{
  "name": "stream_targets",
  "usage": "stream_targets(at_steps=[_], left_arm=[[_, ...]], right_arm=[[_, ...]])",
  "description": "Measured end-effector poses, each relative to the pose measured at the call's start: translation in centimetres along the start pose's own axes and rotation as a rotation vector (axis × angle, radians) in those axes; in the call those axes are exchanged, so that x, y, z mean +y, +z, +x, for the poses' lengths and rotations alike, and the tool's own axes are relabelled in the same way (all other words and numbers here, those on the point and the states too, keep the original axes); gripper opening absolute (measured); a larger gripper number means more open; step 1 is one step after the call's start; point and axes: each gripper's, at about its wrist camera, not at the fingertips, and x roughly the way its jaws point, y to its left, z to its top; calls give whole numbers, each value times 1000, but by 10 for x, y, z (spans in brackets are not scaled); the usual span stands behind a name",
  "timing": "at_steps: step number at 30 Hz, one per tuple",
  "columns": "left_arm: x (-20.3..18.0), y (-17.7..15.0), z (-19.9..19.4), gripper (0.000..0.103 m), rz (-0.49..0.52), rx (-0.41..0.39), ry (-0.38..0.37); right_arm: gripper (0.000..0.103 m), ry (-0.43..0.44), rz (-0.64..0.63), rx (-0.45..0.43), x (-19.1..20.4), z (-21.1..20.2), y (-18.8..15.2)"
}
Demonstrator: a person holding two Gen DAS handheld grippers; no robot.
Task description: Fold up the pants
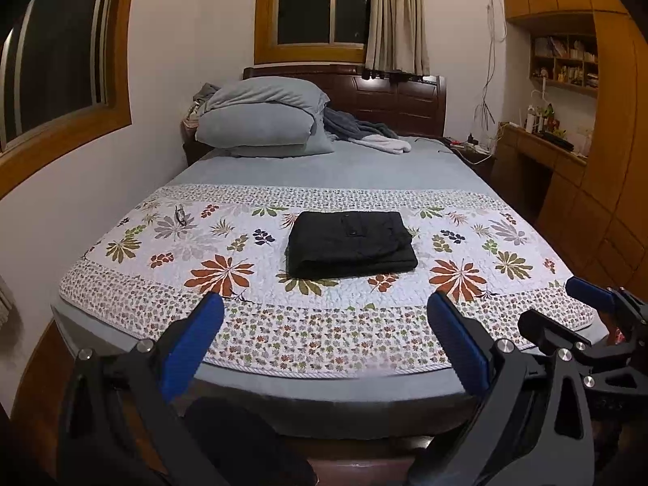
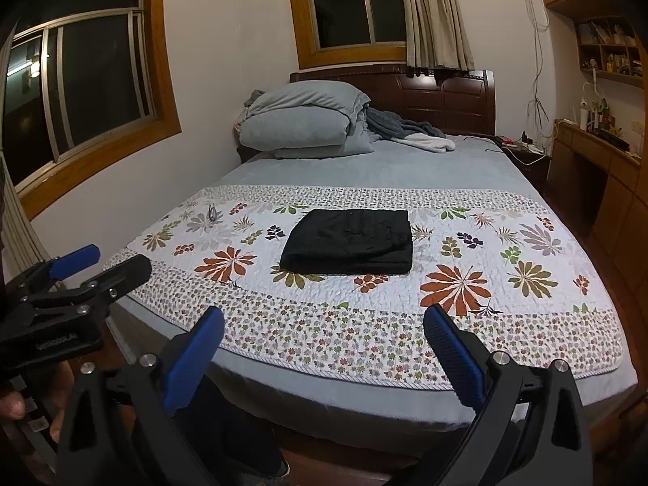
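Black pants [image 1: 350, 243] lie folded in a compact rectangle on the floral quilt [image 1: 202, 316] in the middle of the bed; they also show in the right wrist view [image 2: 350, 243]. My left gripper [image 1: 326, 324] is open and empty, held back over the foot edge of the bed, well short of the pants. My right gripper [image 2: 324, 332] is open and empty, likewise back at the foot edge. Each gripper shows at the side of the other's view.
A pair of glasses [image 1: 180, 215] lies on the quilt at the left. Grey pillows [image 1: 263, 121] and a crumpled blanket [image 1: 364, 131] sit by the headboard. A wall runs along the bed's left. Wooden cabinets and a desk [image 1: 567, 162] stand at the right.
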Motion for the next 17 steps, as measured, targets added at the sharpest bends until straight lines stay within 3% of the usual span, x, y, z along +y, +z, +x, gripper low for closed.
stream_targets(at_steps=[17], left_arm=[[3,1,-5,100,-1,-3,-22]], right_arm=[[99,-2,9,-5,-2,0,-2]])
